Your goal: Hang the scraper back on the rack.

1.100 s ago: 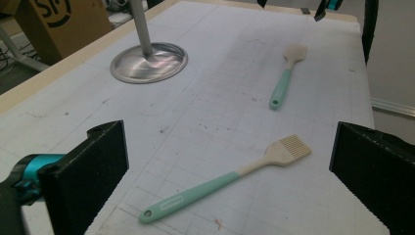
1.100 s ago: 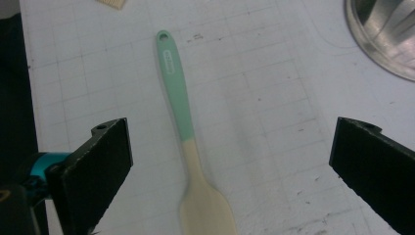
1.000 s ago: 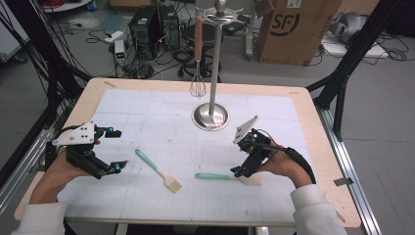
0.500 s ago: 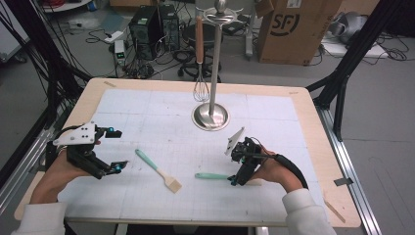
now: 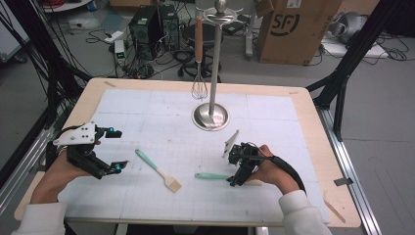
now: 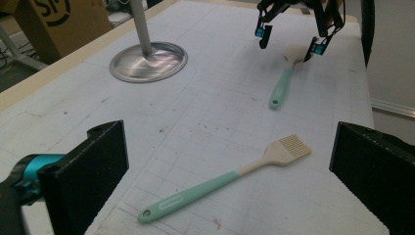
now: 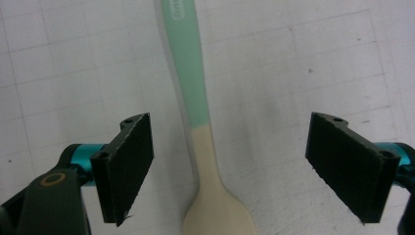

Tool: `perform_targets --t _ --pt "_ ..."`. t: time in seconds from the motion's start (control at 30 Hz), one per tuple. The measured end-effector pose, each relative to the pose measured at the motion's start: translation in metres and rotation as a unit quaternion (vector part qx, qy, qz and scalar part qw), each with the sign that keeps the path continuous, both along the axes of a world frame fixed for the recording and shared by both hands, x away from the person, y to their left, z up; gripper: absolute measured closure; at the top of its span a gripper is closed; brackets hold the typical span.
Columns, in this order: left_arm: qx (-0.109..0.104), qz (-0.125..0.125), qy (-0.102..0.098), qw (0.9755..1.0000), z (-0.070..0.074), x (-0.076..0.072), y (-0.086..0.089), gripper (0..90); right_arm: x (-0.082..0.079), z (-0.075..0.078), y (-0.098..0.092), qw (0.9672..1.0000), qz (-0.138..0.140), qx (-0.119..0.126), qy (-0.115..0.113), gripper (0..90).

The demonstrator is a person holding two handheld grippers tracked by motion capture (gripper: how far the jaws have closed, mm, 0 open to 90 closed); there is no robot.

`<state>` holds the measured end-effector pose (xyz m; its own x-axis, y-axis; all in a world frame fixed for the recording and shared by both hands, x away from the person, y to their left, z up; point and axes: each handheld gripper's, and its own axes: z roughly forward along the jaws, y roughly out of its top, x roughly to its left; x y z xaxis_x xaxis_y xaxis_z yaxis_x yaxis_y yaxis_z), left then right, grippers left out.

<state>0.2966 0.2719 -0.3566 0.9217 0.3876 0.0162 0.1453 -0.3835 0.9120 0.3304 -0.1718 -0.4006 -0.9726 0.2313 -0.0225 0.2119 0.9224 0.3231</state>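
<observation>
Jaws of your right gripper (image 5: 236, 172) stand apart on either side of the mint-green-handled utensil with the cream spoon-shaped head (image 5: 211, 176), and they have just been closing in; the right gripper view shows the handle running up between the two black pads (image 7: 128, 166) with clear white mat on both sides, so nothing is clamped yet. That utensil lies flat on the white gridded mat (image 5: 274, 127) near the front edge of the table, its green handle pointing toward your left hand and its cream head under your right gripper.

Your left gripper (image 5: 108, 152) rests near the left edge of the mat with its jaws wide apart and nothing between them. Just beside it, toward the middle, lies the mint-green-handled pastry brush with cream bristles (image 5: 157, 169), at a slant with its bristle end toward you; it is well apart from the first utensil and touches neither gripper.

Farther back, at the middle of the mat, stands the polished steel utensil stand with a round base (image 5: 210, 116). From one of its hooks hangs the wire whisk with a wooden handle (image 5: 198, 58), wires down, just above the table.
</observation>
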Motion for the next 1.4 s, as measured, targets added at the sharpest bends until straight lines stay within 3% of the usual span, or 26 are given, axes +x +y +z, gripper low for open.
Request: perform_targets --t 0.8,0.97,1.03,1.4 --pt "-0.004 0.002 0.001 1.0 0.0 0.001 0.001 1.7 -0.005 -0.01 0.018 0.997 0.037 -0.062 0.025 62.9" --pt "-0.007 0.003 0.002 1.0 0.0 0.0 0.001 1.7 -0.004 -0.01 0.022 0.9958 0.041 -0.075 0.032 67.5" --pt "-0.007 0.002 0.001 1.0 0.0 0.0 0.001 1.7 -0.004 -0.01 0.024 0.9954 0.043 -0.077 0.037 74.8" --pt "-0.003 0.003 0.002 1.0 -0.001 0.0 0.001 1.7 -0.005 -0.008 0.029 0.9935 0.053 -0.095 0.034 80.0"
